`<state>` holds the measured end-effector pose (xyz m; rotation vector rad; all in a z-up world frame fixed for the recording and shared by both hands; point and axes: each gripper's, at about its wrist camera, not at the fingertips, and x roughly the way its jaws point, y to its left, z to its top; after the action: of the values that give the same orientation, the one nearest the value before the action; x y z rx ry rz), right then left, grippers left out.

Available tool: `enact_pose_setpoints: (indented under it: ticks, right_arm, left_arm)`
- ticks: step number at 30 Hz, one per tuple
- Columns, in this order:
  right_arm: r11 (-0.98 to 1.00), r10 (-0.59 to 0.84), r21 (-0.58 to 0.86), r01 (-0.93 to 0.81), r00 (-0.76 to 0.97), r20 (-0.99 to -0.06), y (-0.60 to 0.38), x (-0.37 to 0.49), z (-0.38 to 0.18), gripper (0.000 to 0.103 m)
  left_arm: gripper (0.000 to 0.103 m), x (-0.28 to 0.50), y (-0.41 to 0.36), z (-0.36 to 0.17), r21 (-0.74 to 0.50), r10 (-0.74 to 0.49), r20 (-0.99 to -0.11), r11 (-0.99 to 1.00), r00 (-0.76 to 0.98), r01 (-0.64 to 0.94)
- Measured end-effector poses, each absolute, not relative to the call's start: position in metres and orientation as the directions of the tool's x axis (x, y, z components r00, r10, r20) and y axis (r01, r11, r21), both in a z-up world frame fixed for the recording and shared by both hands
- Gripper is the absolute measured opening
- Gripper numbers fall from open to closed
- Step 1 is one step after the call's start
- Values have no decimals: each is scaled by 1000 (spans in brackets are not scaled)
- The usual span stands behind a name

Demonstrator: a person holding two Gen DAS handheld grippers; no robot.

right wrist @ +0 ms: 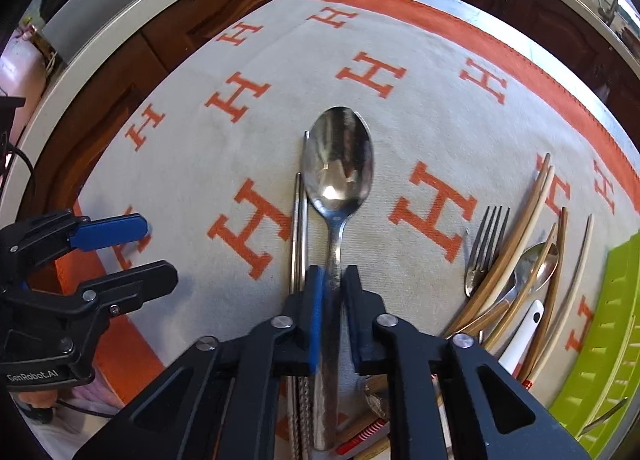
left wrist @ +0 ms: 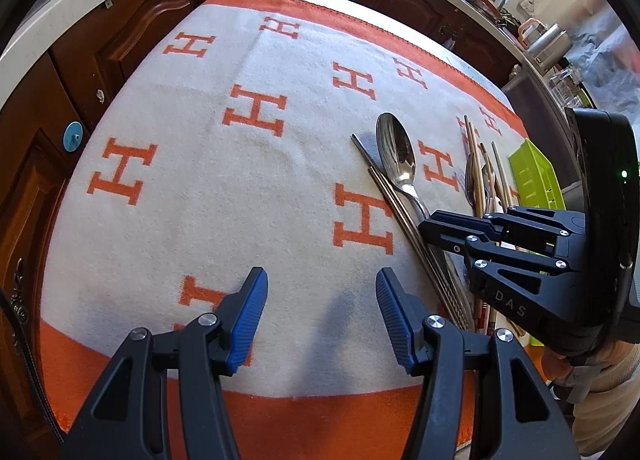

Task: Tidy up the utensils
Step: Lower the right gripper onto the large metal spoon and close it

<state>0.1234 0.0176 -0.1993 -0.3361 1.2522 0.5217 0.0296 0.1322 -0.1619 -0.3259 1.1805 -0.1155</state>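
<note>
A large steel spoon lies on the H-patterned cloth, bowl pointing away. My right gripper points down over its handle, blue pads close against both sides, shut on it. A pair of metal chopsticks lies along the spoon's left side. In the left wrist view the same spoon and metal chopsticks run toward the right gripper. My left gripper hovers open over bare cloth with nothing between its fingers; the right wrist view has the left gripper at far left.
Right of the spoon lies a loose pile: a fork, wooden chopsticks, a small spoon and a white handle. A lime-green slotted tray sits at the right edge. Dark wooden cabinets ring the cloth-covered table.
</note>
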Motion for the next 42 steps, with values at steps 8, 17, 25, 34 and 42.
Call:
enact_pose_setpoints:
  ticks: [8,17,25,34,42]
  right_arm:
    - [853,190,44,-519,232,-954,17,113,-193,9]
    - [855,331,249,-455,110,-937,0,114,-193,10]
    - [838,411,354,-416,52,-910,-3,114,-199,10]
    - [819,429,359,-449,63,-901,3,109,-192,11]
    - [818,438,386,-427,27,-899,-4,93,-195,11]
  left_arm:
    - [55,28,133,-161,-310,-257,-886,947,386,-80]
    - [55,28,133,-161,-315,-266,-885,946,382,-70]
    - [55,28,133,-162,-320,-271,-886,944,375,-74]
    - [55,27,132,-163,-320,-271,-886,944,375,-74]
    - [55,26,138,-163,-324,-270,-883,942,384,-85]
